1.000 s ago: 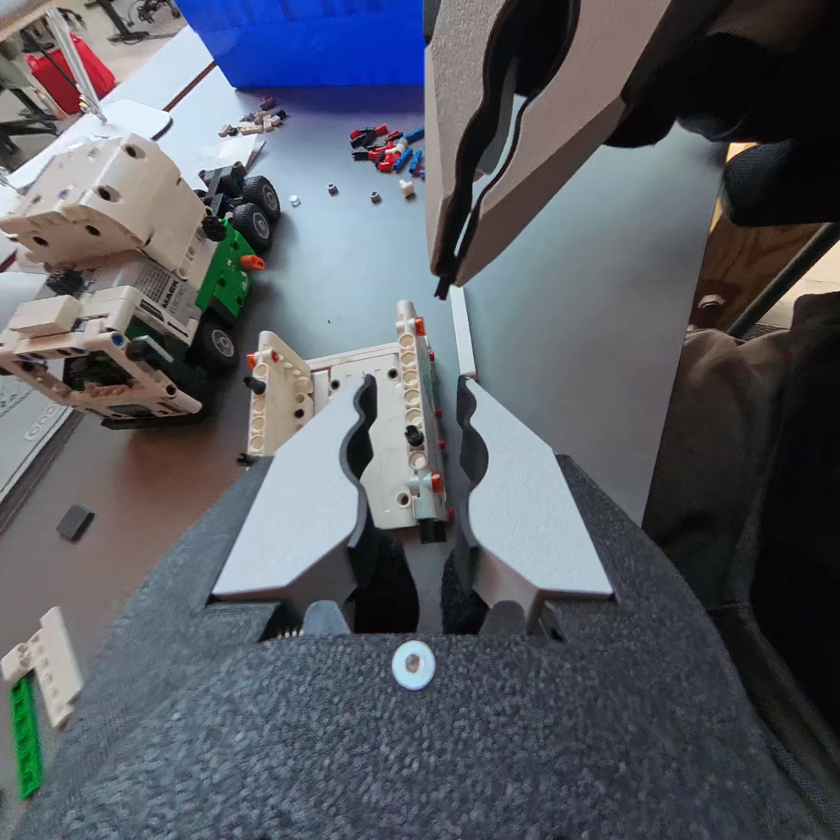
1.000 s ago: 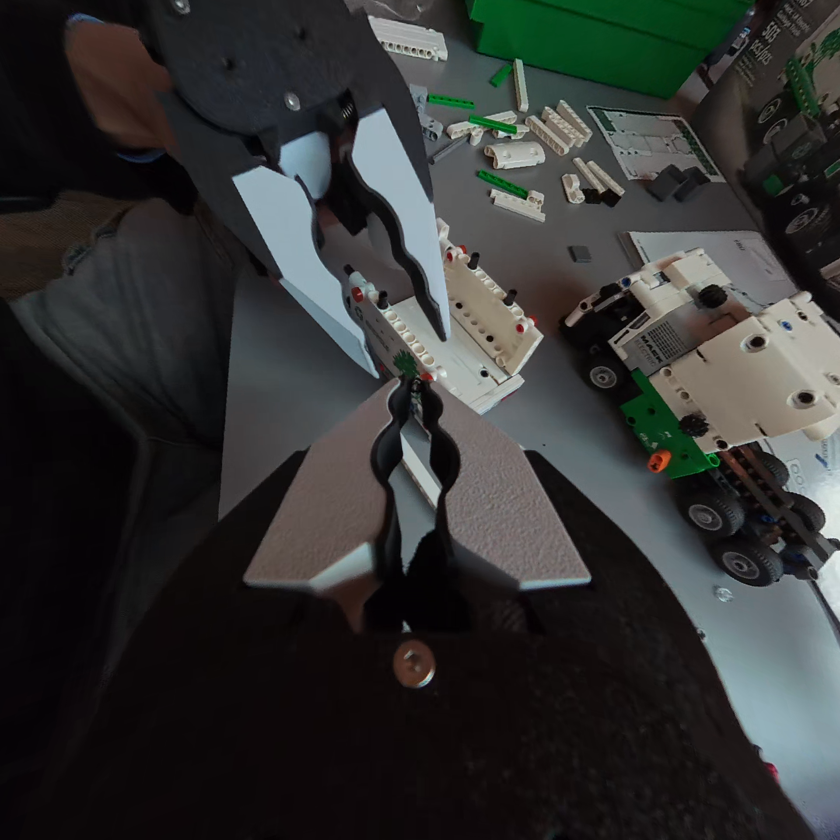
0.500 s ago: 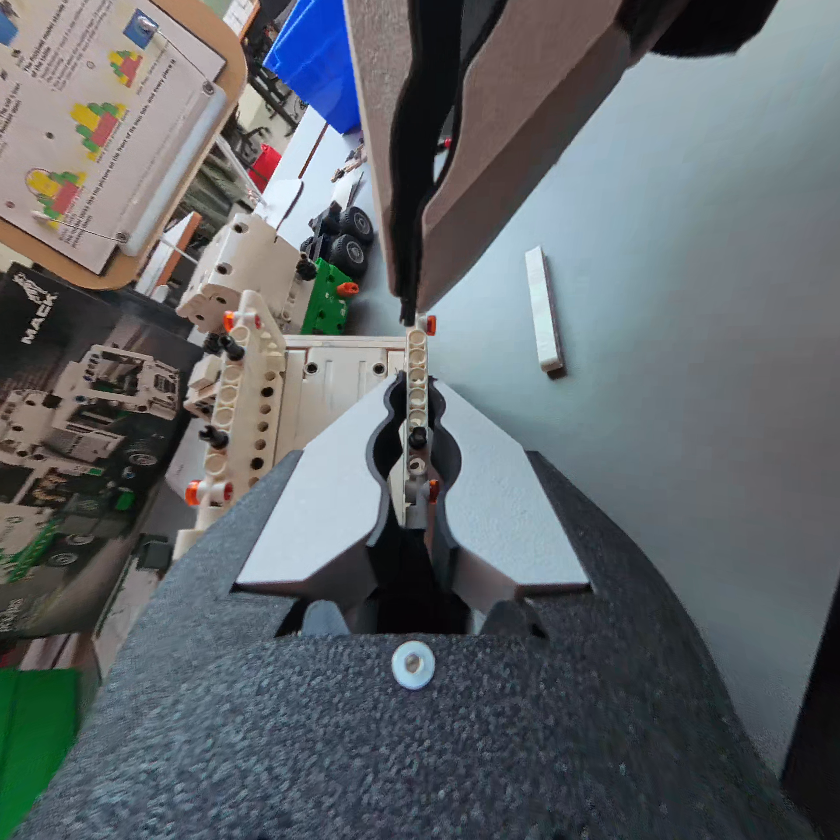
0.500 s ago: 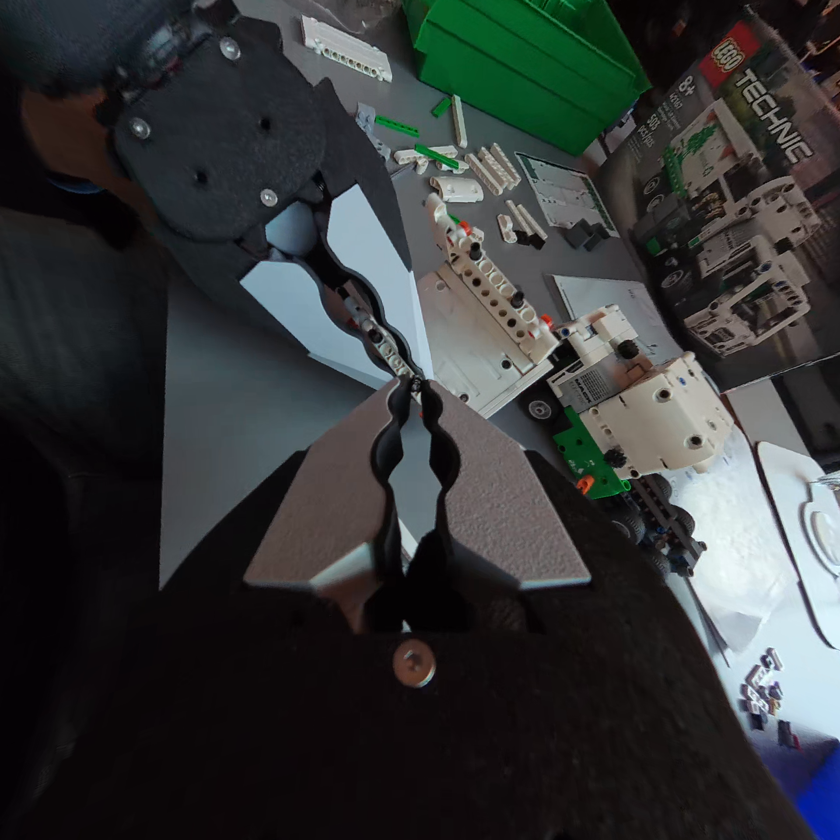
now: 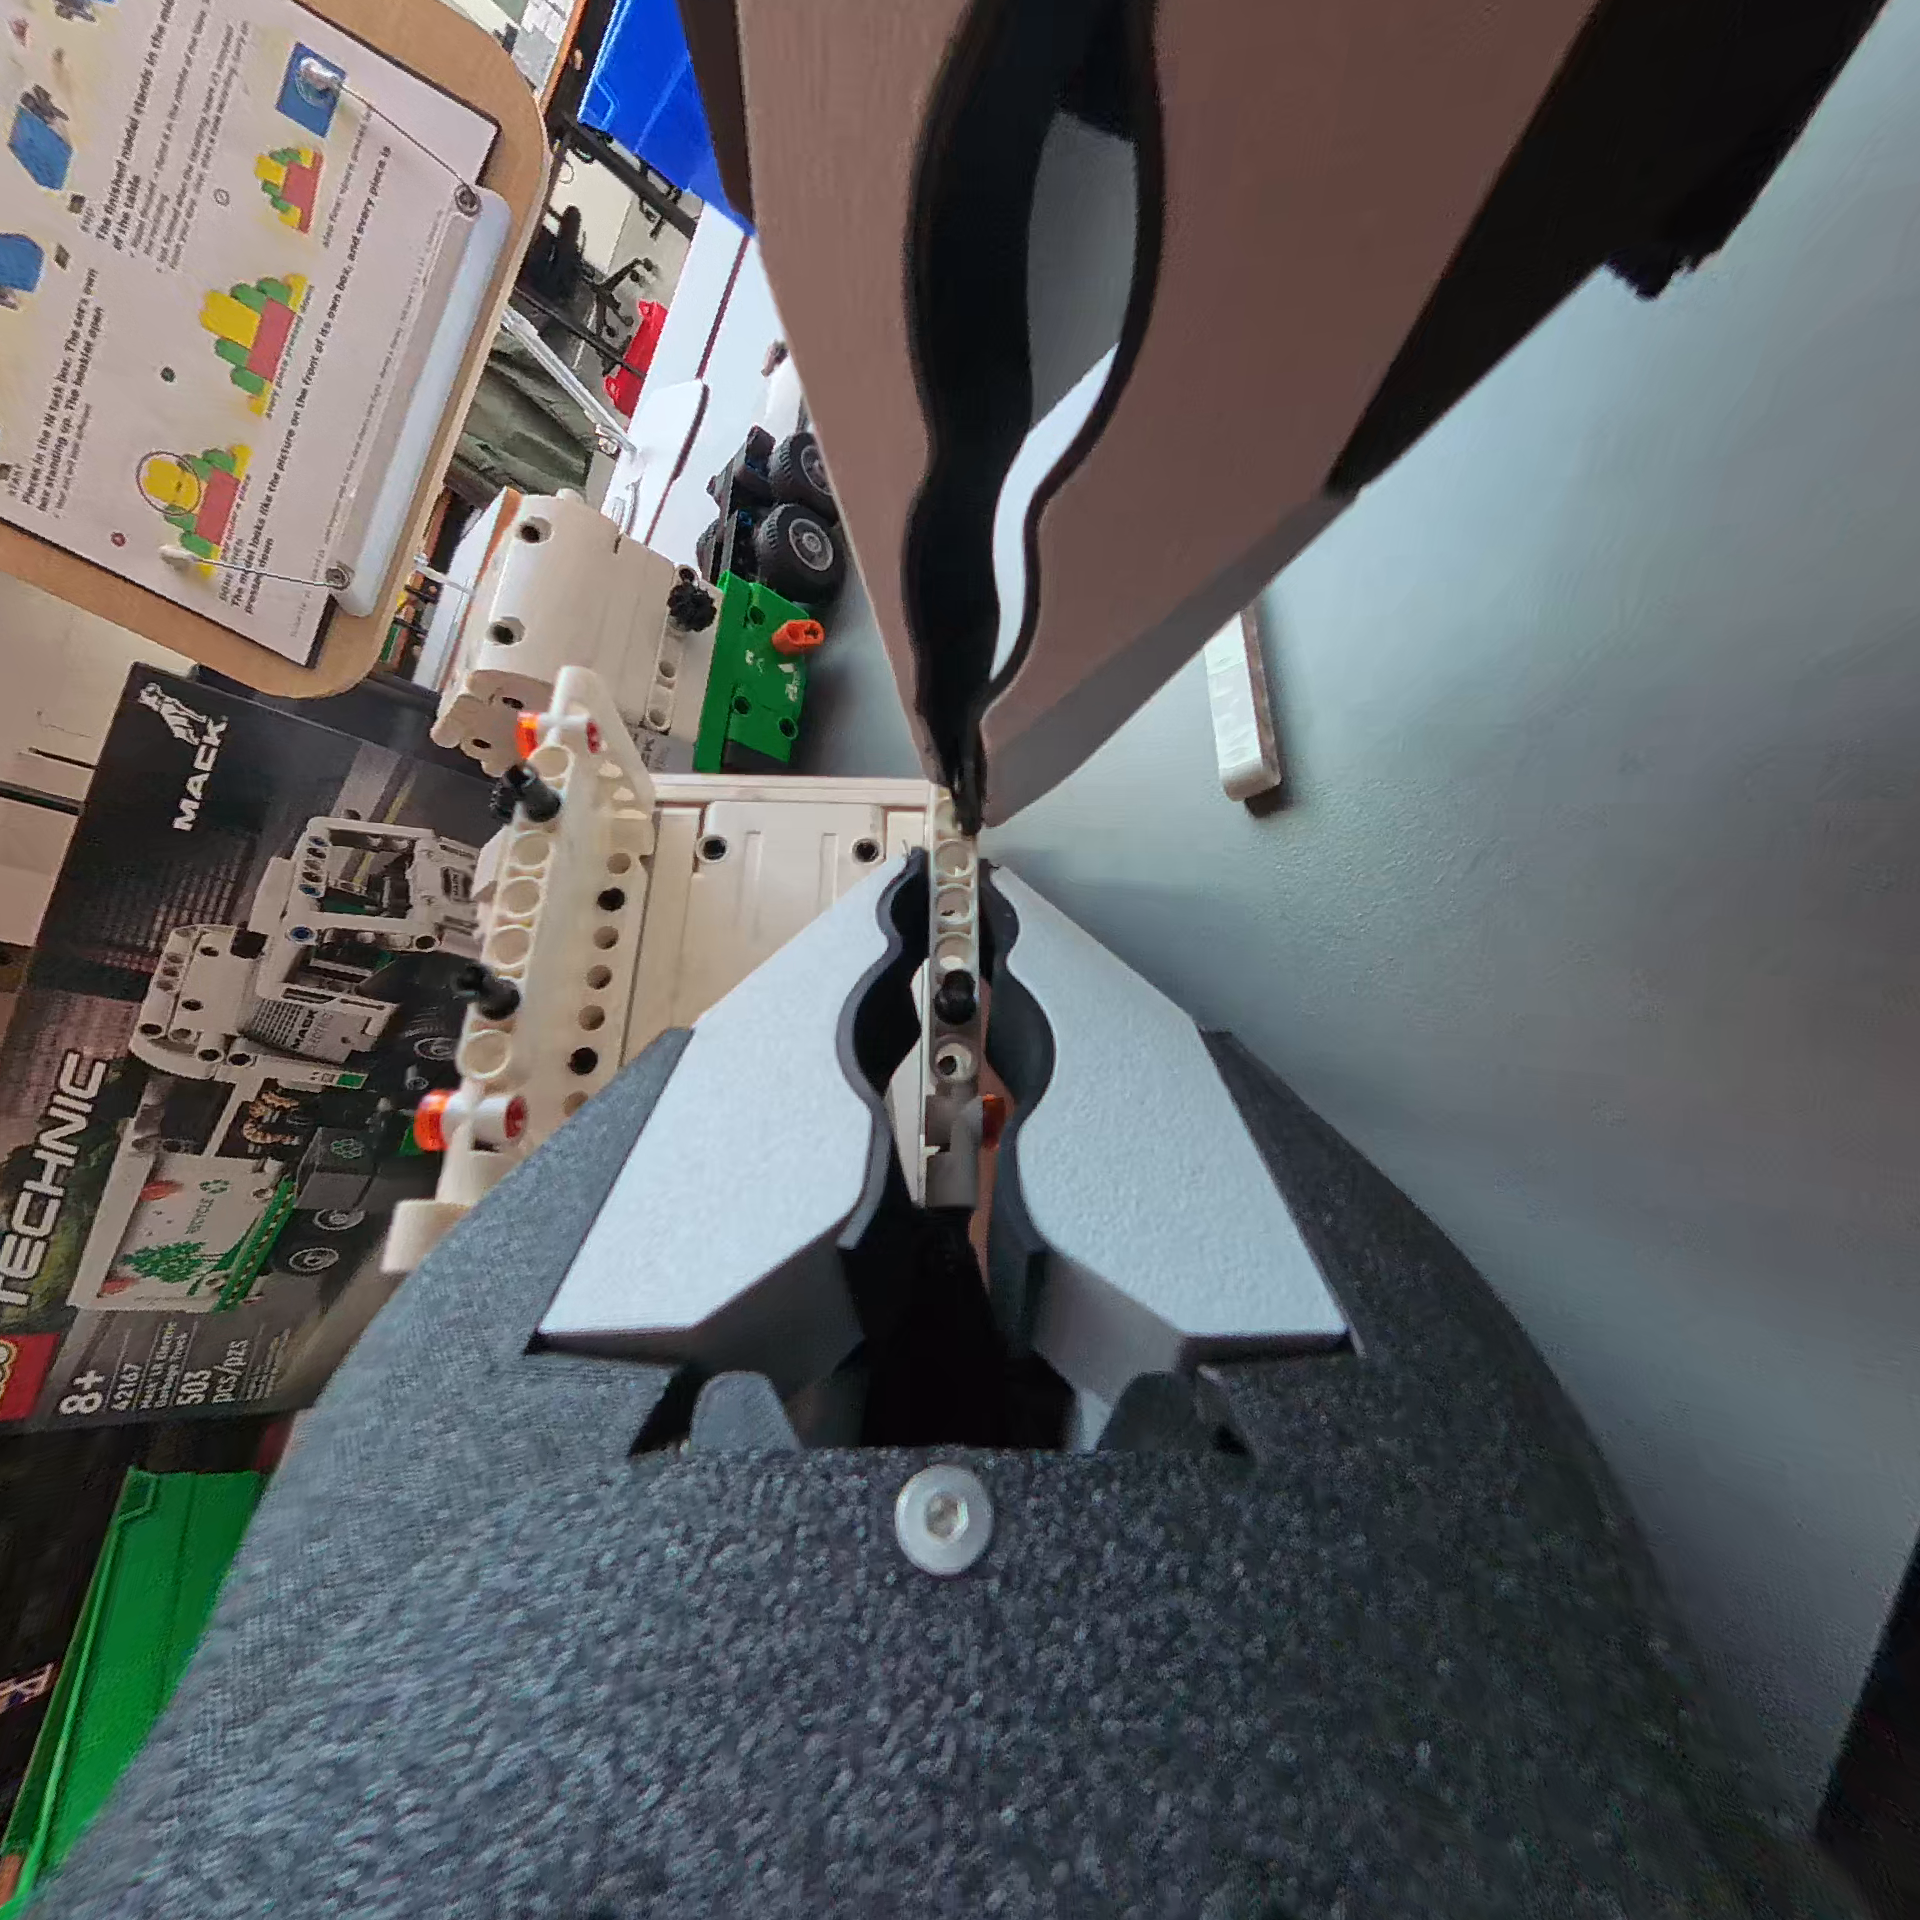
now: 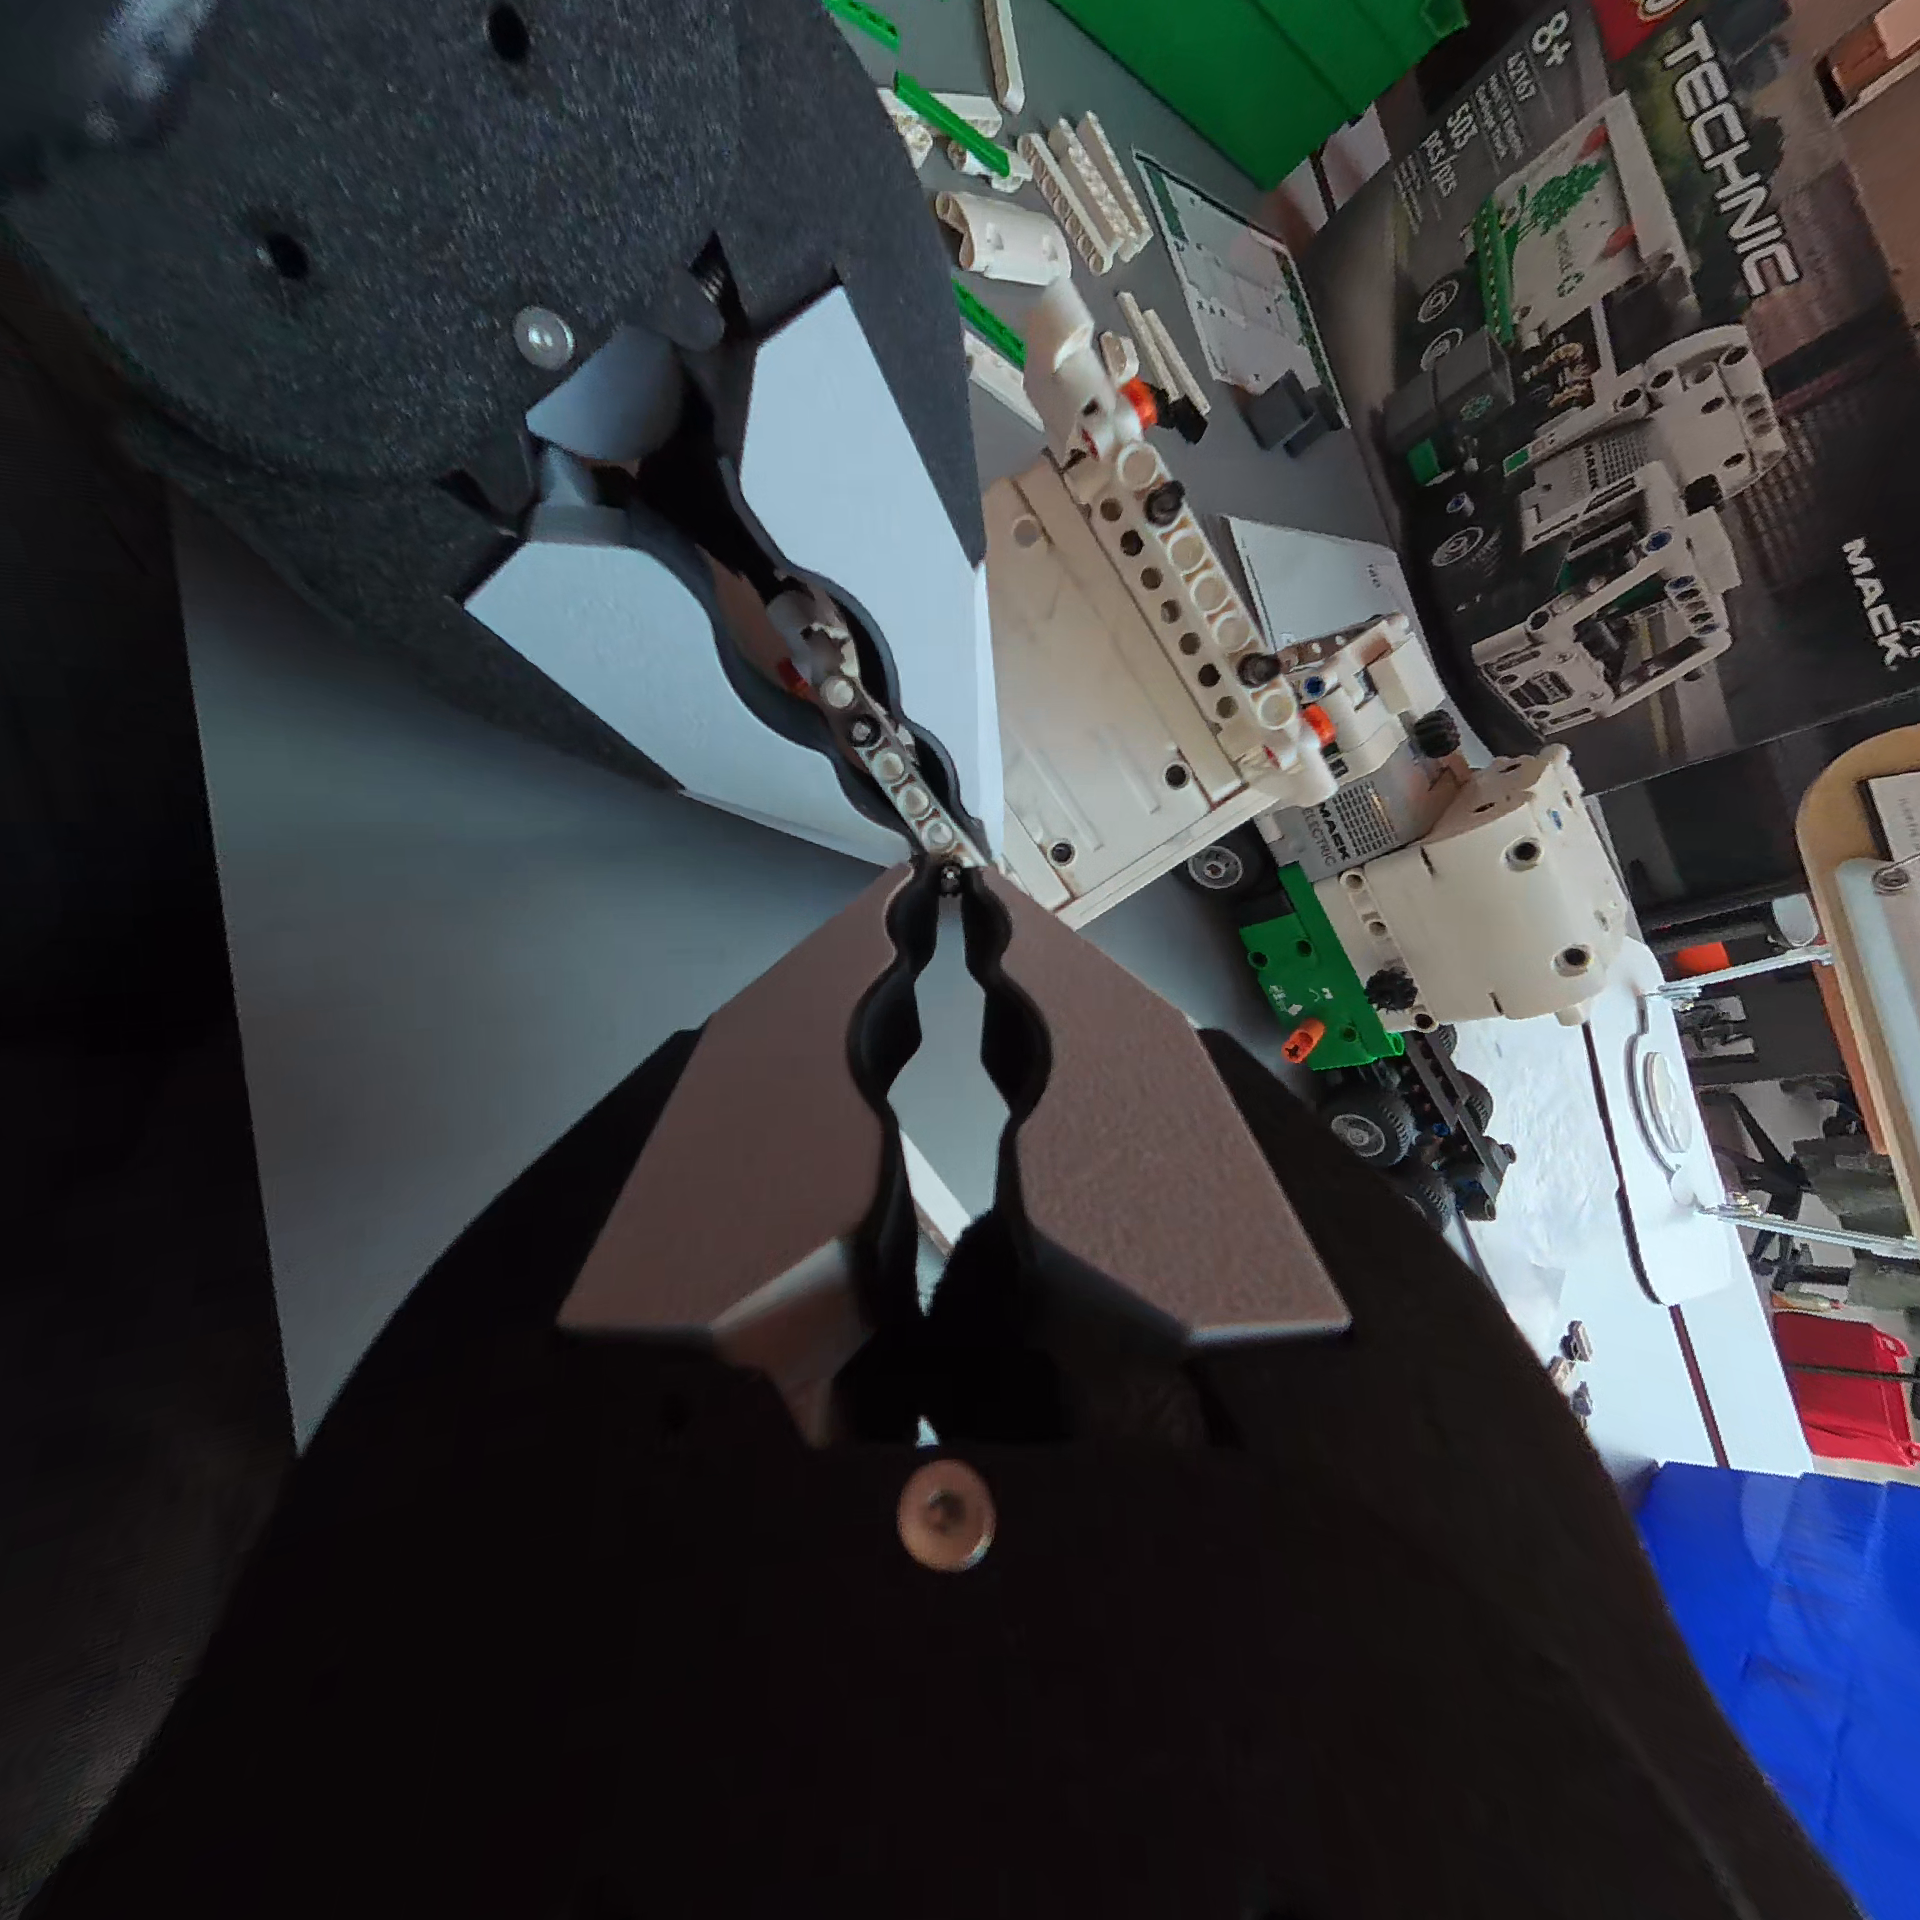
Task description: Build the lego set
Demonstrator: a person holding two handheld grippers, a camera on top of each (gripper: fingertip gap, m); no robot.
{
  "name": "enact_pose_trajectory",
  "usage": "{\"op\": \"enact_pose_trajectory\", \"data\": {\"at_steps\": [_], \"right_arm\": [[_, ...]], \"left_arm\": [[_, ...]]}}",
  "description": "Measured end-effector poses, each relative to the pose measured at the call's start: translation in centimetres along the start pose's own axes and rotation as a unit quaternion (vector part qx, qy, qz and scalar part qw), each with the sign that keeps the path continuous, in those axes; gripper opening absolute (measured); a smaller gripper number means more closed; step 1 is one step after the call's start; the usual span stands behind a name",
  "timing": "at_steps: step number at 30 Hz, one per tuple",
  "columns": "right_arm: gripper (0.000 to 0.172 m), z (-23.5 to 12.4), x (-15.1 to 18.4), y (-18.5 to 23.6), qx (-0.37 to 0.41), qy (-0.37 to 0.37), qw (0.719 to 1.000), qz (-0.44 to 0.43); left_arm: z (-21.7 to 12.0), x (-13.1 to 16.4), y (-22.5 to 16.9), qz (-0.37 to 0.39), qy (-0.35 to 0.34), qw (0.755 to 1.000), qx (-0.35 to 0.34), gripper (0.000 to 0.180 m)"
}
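Observation:
My left gripper (image 5: 954,875) is shut on one holed side beam (image 5: 954,935) of a white brick-built panel assembly (image 5: 769,894) and holds it tilted up off the grey table (image 5: 1558,831). The assembly's other side beam (image 5: 551,935) carries black and orange pins. My right gripper (image 6: 940,896) is shut on a small black pin (image 6: 948,879) at its fingertips, right at the far end of the held beam (image 6: 894,769). It also shows in the left wrist view (image 5: 961,800), coming down from above onto the beam end. The left gripper shows in the right wrist view (image 6: 951,844).
A white and green brick-built truck (image 6: 1475,904) stands just behind the assembly. The set's box (image 6: 1621,364), a green bin (image 6: 1247,83), loose white and green pieces (image 6: 1081,187), a blue bin (image 6: 1818,1662), a clipboard sheet (image 5: 229,291) and a lone white beam (image 5: 1242,717) lie around. My two grippers' fingertips are within a few centimetres of each other.
My left gripper closed on the assembly's side beam and tipped it up off the table. My right gripper stayed shut and came tip to tip with the beam's far end.

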State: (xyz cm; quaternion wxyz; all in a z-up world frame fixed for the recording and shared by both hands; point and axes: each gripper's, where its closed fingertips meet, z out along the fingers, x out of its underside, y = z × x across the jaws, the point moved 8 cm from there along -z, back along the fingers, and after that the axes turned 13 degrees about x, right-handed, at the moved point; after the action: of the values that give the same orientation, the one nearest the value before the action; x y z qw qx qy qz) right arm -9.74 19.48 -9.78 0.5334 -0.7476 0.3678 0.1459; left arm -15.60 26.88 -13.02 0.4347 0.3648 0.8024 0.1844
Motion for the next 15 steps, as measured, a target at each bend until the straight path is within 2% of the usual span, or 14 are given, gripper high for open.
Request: {"op": "enact_pose_trajectory", "data": {"at_steps": [5,15], "right_arm": [[0.003,0.19,-0.12,0.14,0.021,0.002,1.000,-0.016],[0.003,0.33,0.32,0.24,0.015,-0.010,1.000,-0.008]], "left_arm": [[-0.05,0.07,-0.05,0.010,0.006,1.000,-0.010,0.005],[-0.04,0.06,-0.19,0.020,0.010,1.000,-0.006,0.005]]}}
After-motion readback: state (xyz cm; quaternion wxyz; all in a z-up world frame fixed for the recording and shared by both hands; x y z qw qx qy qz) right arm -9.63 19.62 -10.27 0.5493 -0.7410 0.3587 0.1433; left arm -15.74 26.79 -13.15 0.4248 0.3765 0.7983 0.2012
